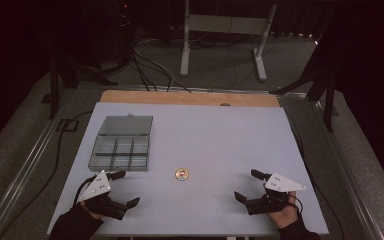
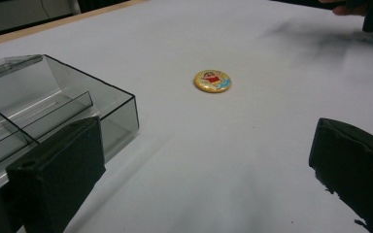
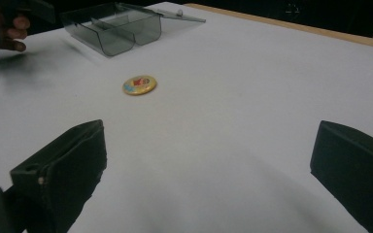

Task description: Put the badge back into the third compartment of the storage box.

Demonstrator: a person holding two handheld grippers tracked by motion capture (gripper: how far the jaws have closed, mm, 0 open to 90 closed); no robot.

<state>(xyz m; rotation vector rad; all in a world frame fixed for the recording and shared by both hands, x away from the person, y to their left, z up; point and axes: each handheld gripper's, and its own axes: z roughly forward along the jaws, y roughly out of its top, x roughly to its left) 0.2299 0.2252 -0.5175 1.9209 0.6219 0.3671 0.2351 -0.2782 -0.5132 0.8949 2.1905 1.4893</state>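
A small round yellow badge [image 1: 182,174] with a cartoon picture lies flat on the pale table [image 1: 220,135], near the front middle. A clear grey compartment box [image 1: 120,152] sits to its left, its lid [image 1: 126,125] folded open behind it and its compartments looking empty. My left gripper [image 1: 129,187] rests at the front left, just in front of the box, open and holding nothing. My right gripper [image 1: 246,184] rests at the front right, also open and holding nothing. The left gripper view has the badge [image 2: 212,81] ahead and the box [image 2: 53,111] close on its left. In the right gripper view the badge [image 3: 140,85] lies ahead, with the box [image 3: 114,29] beyond it.
A wooden strip [image 1: 190,98] runs along the table's far edge. Metal rails [image 1: 30,160] flank both sides. Beyond the table stand a white frame [image 1: 222,30] and loose cables [image 1: 150,70] on the floor. The person's left hand [image 3: 2,29] shows far left in the right gripper view.
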